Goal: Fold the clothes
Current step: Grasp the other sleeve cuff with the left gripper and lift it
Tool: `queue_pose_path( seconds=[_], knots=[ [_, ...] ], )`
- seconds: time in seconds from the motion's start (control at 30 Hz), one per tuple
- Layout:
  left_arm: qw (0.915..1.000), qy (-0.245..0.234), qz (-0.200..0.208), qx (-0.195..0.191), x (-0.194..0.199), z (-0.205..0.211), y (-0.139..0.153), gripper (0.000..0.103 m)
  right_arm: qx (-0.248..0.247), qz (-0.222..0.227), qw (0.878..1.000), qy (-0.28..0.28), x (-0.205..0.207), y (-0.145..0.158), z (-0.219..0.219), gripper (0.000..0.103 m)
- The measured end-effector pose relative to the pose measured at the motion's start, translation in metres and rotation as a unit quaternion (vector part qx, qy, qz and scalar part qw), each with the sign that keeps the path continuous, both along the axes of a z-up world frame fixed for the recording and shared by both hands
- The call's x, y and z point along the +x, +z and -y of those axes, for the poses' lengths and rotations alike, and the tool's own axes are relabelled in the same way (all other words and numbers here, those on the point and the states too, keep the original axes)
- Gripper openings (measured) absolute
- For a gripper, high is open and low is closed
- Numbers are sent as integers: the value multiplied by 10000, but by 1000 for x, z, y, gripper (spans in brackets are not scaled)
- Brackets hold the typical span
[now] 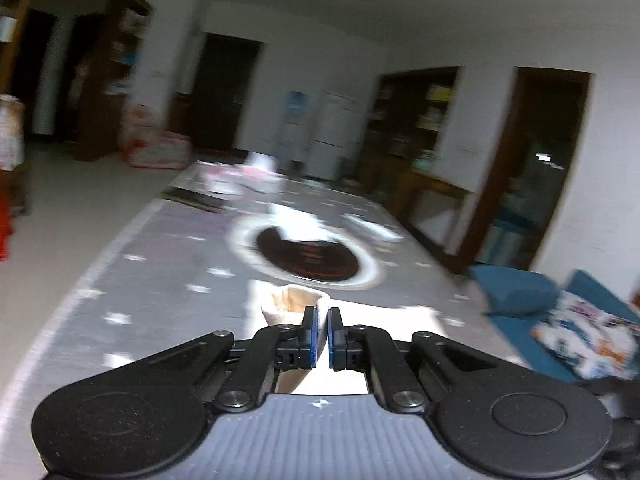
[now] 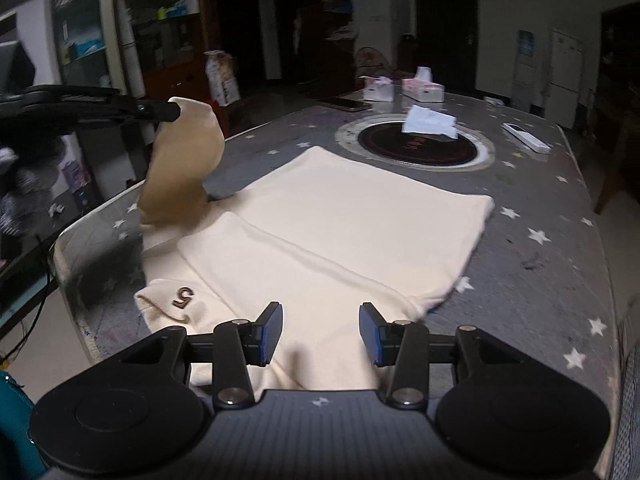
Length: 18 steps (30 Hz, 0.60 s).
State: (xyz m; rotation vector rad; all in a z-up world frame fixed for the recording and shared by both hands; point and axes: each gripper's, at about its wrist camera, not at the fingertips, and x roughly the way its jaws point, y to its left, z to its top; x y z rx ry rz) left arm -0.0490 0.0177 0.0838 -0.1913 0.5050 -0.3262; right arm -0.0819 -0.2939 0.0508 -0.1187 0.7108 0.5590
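Note:
A cream shirt (image 2: 340,216) with a small brown "5" mark lies spread on the grey star-patterned table (image 2: 540,248). My left gripper (image 1: 322,332) is shut on a sleeve of the shirt (image 1: 294,304), lifted above the table. In the right wrist view that left gripper (image 2: 172,110) shows at the left, holding the raised sleeve (image 2: 184,160). My right gripper (image 2: 320,332) stands open just above the near part of the shirt, with nothing between its fingers.
A round dark hotplate (image 2: 416,146) with a white tissue (image 2: 430,122) on it sits mid-table. Tissue boxes (image 2: 422,88), a phone (image 2: 346,104) and a white remote (image 2: 526,138) lie at the far end. A blue sofa (image 1: 560,312) stands to the right, shelves (image 2: 92,28) to the left.

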Motion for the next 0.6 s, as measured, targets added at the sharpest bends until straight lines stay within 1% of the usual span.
queue_pose_path(
  seconds=[0.07, 0.17, 0.3, 0.4, 0.47, 0.6],
  knots=[
    [9993, -370, 12, -61, -3, 21, 3, 5, 54, -5, 9999, -114, 0, 0, 7, 42],
    [9956, -923, 29, -152, -8, 52, 6, 5, 131, -14, 9995, -283, -1, 0, 17, 42],
    [9892, -1440, -150, -241, -9, 81, -7, 5, 181, -31, 9989, -442, -1, 0, 27, 42],
    [9860, -1651, -190, -172, -8, 98, -18, 6, 213, -35, 9983, -533, 0, 1, 32, 42],
    [9825, -1817, -386, -132, -3, 107, -28, 6, 279, -61, 9977, -609, 3, 2, 35, 42],
    [9760, -2079, -647, 4, -3, 119, -45, 10, 407, -114, 9967, -695, 8, 2, 37, 42]
  ],
)
